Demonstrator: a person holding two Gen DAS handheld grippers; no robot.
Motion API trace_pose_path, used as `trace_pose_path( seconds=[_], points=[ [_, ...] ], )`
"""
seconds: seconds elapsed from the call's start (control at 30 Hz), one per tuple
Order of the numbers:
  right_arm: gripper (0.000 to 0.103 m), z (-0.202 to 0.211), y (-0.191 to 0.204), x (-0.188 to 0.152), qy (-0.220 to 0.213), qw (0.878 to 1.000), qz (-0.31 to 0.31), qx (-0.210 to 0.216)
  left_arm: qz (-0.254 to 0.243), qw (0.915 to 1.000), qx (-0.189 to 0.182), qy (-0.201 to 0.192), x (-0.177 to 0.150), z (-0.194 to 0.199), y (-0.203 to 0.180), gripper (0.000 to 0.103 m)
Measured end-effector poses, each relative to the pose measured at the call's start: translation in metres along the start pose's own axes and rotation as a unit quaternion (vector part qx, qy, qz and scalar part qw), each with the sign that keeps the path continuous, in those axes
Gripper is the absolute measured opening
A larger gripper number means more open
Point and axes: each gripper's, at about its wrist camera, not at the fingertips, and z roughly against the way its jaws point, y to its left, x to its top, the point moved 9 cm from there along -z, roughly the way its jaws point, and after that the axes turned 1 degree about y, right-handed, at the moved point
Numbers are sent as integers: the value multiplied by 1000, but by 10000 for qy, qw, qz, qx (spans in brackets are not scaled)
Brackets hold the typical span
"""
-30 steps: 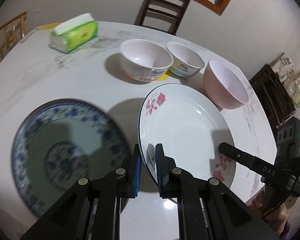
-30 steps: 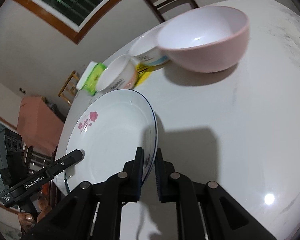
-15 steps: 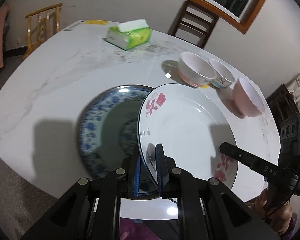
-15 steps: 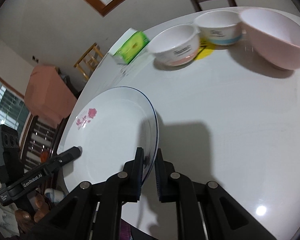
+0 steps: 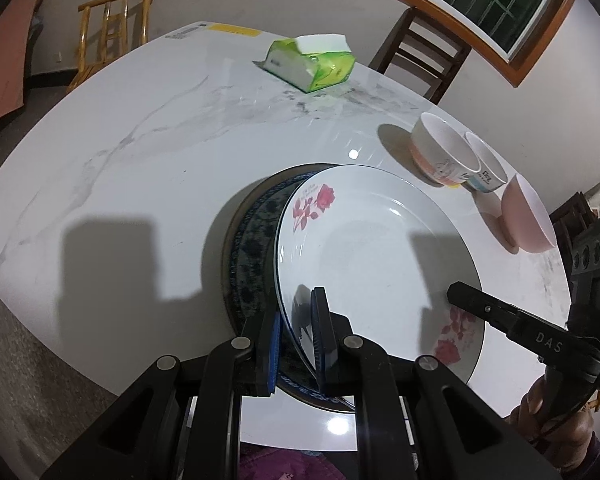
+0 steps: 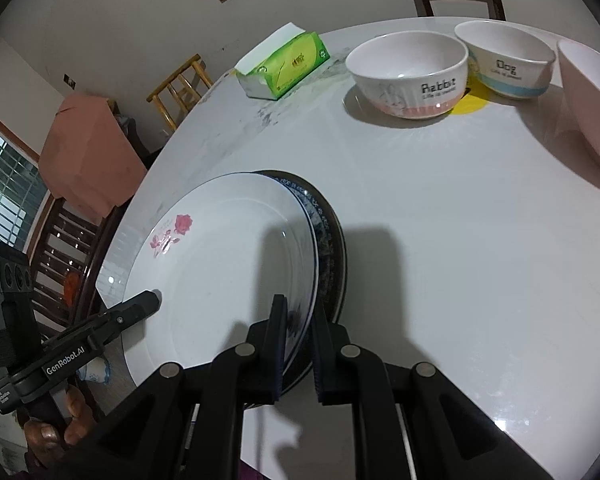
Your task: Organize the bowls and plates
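Now carried over the blue patterned plate (image 5: 252,240), no longer beside it: rose plate (image 5: 372,256), clamped between left gripper (image 5: 296,320) and right gripper (image 6: 298,320).

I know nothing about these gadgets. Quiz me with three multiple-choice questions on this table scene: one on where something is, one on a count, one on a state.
1. Where is the rose plate?
A. over the blue plate
B. under the tissue pack
C. inside a bowl

2. How many bowls are on the table?
A. one
B. three
C. five

3. How do the two grippers meet the rose plate?
A. both open above it
B. only one touches it
C. both shut on its rim

Answers:
1 A: the blue plate's rim shows just beyond the rose plate's edge.
2 B: the Rabbit bowl, the Dog bowl and the pink bowl stand in a row.
3 C: the left gripper and the right gripper each pinch the rim on opposite sides.
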Motion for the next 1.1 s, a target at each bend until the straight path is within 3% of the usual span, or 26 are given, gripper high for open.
trace_pose_path(
  seconds=[1.1],
  points=[
    [11,-16,5,7,48,9998,156,-93,117,9999,-46,54,3,-13,18,12]
  ],
)
